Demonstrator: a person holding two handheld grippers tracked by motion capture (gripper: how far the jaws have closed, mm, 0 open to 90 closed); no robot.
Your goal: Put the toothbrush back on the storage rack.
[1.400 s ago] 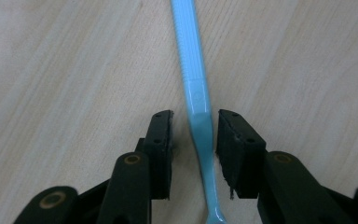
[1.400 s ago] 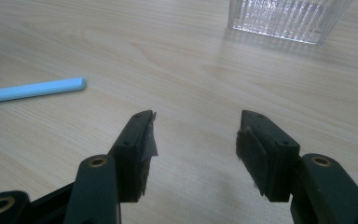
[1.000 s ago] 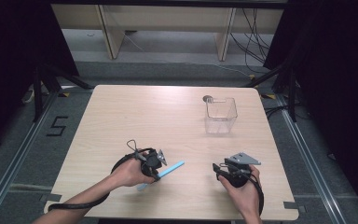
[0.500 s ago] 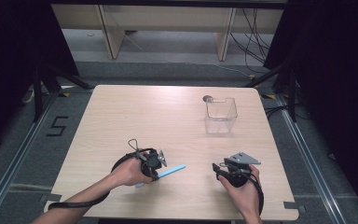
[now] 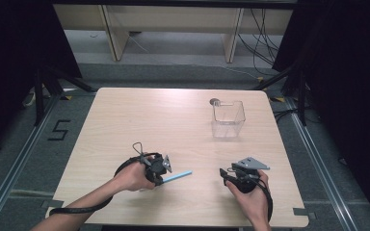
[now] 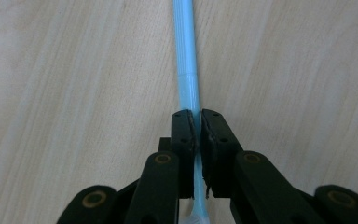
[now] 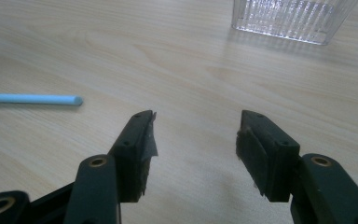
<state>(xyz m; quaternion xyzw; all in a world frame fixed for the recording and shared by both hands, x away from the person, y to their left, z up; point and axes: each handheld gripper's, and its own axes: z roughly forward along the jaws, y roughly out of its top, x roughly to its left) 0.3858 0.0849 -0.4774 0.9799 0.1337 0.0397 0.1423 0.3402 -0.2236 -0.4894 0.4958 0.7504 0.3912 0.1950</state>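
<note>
left gripper view shows left gripper point(image 6: 196, 128) jaws clamping blue stick point(image 6: 186, 56).

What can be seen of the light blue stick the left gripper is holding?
The light blue stick is a slim, straight rod that looks like plastic, with fine lengthwise ridges and a ring-like step partway along. The left gripper has its jaws shut on it near one end, where it turns whitish. The long free part points toward the right gripper, and its rounded tip lies low over the wooden table; whether it touches the wood is unclear.
</note>
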